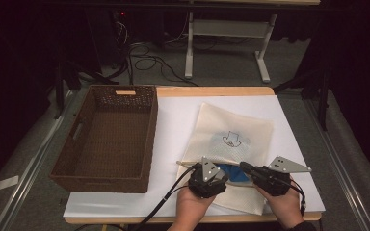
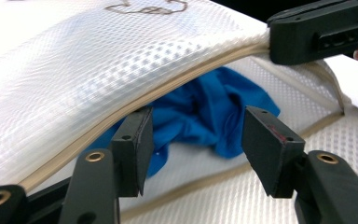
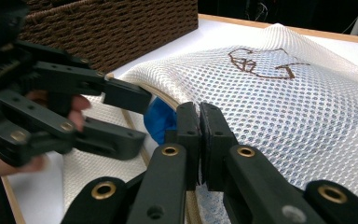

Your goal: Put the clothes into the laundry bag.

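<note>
A white mesh bag [image 1: 231,137] with a brown drawing lies on the white sheet, its opening toward the person. Blue cloth [image 1: 232,172] sits just inside the opening. My right gripper [image 1: 244,167] is shut on the opening's upper edge and holds it raised. In the right gripper view the right gripper [image 3: 199,135] pinches the bag's [image 3: 284,102] beige rim. My left gripper [image 2: 198,135] is open at the bag's mouth. The blue cloth [image 2: 205,112] lies beyond its pads, untouched. In the right gripper view the left gripper [image 3: 140,119] stands beside the cloth [image 3: 161,119].
A brown wicker basket [image 1: 151,139] stands with nothing in it on the table's left, close to the bag. The white sheet [image 1: 173,125] covers the tabletop. Both hands sit near the table's front edge. Cables and a table frame lie on the floor behind.
</note>
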Demonstrator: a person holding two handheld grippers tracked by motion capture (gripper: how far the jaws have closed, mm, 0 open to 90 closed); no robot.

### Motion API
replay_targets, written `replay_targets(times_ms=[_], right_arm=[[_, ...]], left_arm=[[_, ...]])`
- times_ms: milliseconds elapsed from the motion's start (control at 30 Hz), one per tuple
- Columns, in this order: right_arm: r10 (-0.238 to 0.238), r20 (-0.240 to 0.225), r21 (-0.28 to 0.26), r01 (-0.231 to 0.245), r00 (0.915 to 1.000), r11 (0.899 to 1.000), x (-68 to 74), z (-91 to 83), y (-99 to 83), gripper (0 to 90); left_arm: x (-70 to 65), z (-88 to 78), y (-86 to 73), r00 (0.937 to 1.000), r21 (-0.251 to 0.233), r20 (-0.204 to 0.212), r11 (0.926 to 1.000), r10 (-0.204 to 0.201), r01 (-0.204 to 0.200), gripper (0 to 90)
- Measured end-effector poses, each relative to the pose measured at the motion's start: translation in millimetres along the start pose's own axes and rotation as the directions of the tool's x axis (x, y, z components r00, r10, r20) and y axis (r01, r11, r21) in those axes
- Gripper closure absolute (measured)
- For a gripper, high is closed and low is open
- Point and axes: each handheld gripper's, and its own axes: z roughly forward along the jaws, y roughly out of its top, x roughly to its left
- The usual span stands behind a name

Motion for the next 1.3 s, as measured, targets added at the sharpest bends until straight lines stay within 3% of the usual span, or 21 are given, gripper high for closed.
replay_targets(times_ms=[167, 367, 567, 667, 767, 900, 1100, 1300], right_arm=[[-0.004, -0.001, -0.004, 0.004, 1.0000, 1.000, -0.1, -1.2, 0.3, 88.7], [-0.002, -0.003, -0.002, 0.002, 1.0000, 1.000, 1.2, -1.1, 0.3, 88.7], [-0.004, -0.002, -0.003, 0.004, 1.0000, 1.000, 1.4, -2.0, 0.2, 88.7], [-0.004, -0.001, -0.004, 0.004, 1.0000, 1.000, 1.0, -3.0, -0.4, 88.7], [-0.006, -0.001, -0.003, 0.006, 1.0000, 1.000, 1.1, -3.8, -0.7, 88.7], [-0.007, 0.001, -0.005, 0.007, 1.0000, 1.000, 1.1, -5.1, -0.7, 88.7], [-0.007, 0.000, 0.001, 0.007, 1.0000, 1.000, 3.8, -7.0, -2.1, 88.7], [-0.051, 0.000, 0.050, 0.051, 0.9987, 0.997, 11.3, -13.4, -5.5, 88.7]], left_arm=[[10.7, -20.5, -5.5, 0.9998, 0.015, -0.017, 0.9998, 0.010, -0.010, 46.0], [27.0, -45.8, -5.8, 0.9992, -0.007, -0.033, 0.9998, -0.021, 0.021, 46.9], [36.2, -61.1, -12.4, 0.9978, -0.027, -0.067, 0.9996, 0.000, -0.002, 46.4], [42.1, -65.1, -20.8, 0.9962, -0.041, -0.086, 0.9991, -0.009, 0.006, 44.6], [49.7, -67.5, -32.1, 0.9967, -0.057, -0.052, 0.9966, -0.062, 0.059, 43.1], [55.5, -69.7, -32.4, 0.9931, -0.078, -0.030, 0.9908, -0.114, 0.111, 43.2], [53.4, -69.2, -31.5, 0.9960, -0.071, -0.035, 0.9942, -0.083, 0.080, 43.1], [56.3, -72.8, -31.0, 0.9960, -0.085, -0.036, 0.9933, -0.082, 0.079, 43.1]])
